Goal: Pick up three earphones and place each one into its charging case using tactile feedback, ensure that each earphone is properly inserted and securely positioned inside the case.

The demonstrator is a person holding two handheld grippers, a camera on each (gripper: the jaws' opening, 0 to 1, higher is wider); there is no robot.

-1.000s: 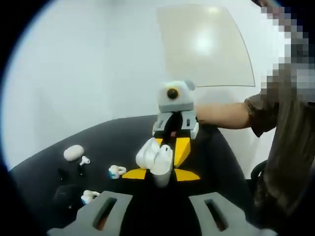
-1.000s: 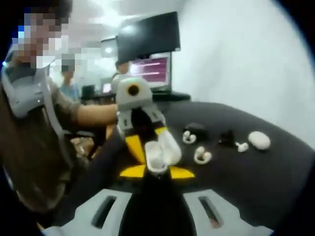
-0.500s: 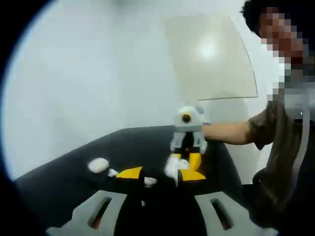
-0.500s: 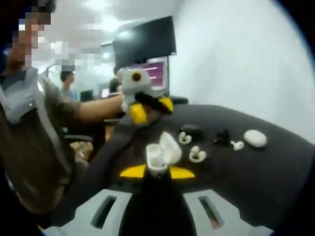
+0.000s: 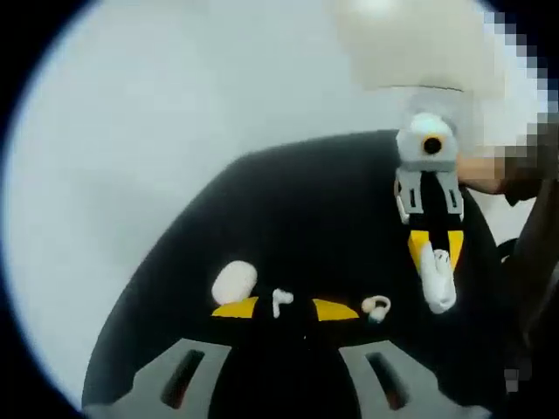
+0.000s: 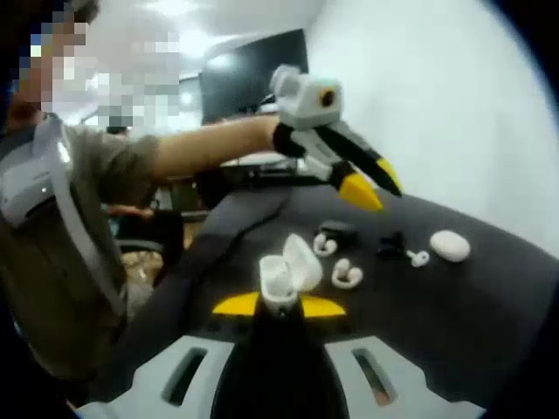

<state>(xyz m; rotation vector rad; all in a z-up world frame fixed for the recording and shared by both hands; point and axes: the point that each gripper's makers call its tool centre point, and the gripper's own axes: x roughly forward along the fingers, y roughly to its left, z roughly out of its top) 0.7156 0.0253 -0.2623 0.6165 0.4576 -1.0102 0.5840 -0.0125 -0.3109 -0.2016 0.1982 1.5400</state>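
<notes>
Risk: right gripper (image 6: 279, 307), jaws clamped on open case (image 6: 286, 272), could tip it; left gripper (image 5: 286, 310) jaws spread over stemmed earbud (image 5: 281, 301).

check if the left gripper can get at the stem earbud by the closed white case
Probably yes: the left gripper hangs open just above the stem earbud, with nothing between; the closed case sits clear to one side.

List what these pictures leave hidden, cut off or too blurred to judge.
- Open white case held by the right hand-held gripper: its slots are too blurred in the right gripper view to tell whether an earphone is seated.
- Left hand-held gripper: the left gripper view does not settle whether its yellow tips touch the small stemmed earphone.
- Dark objects on the black table: too small and dark to identify in the right gripper view.
</notes>
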